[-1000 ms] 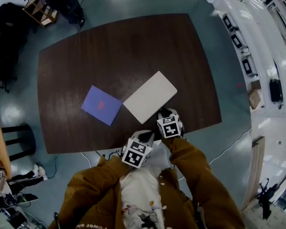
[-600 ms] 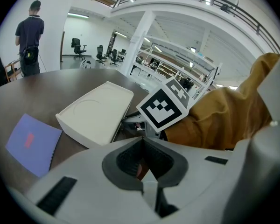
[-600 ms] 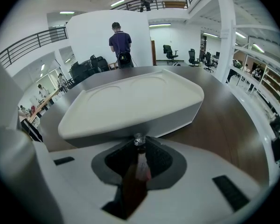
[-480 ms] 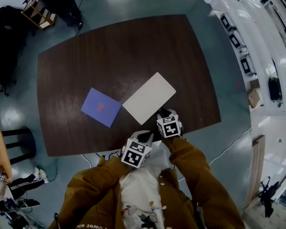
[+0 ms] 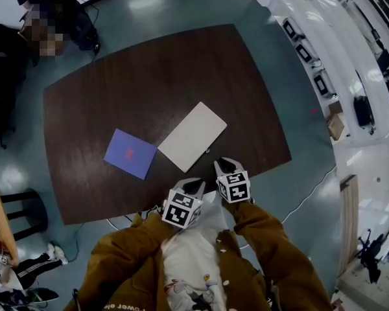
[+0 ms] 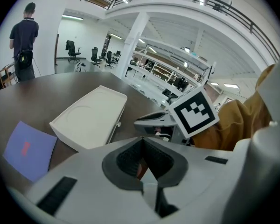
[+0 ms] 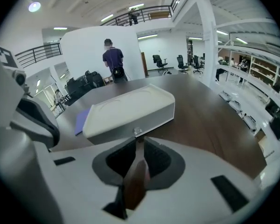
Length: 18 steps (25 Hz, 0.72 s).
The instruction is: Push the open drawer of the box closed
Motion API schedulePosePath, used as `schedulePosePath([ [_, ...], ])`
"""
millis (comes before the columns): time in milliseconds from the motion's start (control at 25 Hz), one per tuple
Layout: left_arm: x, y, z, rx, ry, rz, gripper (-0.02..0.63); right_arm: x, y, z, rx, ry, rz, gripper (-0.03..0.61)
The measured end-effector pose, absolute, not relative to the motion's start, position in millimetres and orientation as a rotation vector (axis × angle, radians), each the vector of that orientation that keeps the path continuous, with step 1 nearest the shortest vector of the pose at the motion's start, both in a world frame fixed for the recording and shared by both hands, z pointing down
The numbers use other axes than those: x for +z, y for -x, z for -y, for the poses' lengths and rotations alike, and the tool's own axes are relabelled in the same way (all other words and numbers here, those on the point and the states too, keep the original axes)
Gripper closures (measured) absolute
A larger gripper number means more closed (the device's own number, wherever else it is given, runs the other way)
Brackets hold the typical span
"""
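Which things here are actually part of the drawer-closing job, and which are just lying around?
Part of the job:
white box
its drawer knob

Just lying about:
purple sheet on the table
black stool beside it

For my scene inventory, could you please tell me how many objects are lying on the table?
2: the box toward the near edge, and a purple sheet just to its left. Nothing else shows, and nothing seems hidden.
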State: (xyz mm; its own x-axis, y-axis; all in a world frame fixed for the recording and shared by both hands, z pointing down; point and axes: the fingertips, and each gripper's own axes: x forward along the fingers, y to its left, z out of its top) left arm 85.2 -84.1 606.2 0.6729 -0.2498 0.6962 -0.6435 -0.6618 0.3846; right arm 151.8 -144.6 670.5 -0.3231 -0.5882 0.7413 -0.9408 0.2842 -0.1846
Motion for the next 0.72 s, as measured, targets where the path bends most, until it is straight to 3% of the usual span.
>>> schedulePosePath([
  [360, 586, -95, 76, 0.769, -2.306, 0.651, 0.607, 599, -148, 103, 0.775, -1.515, 2.125, 0.571],
  [720, 559, -93, 67, 0.726, -2.389, 0.660, 0.607, 553, -137, 64, 0.777, -1.648, 2.158, 0.572],
])
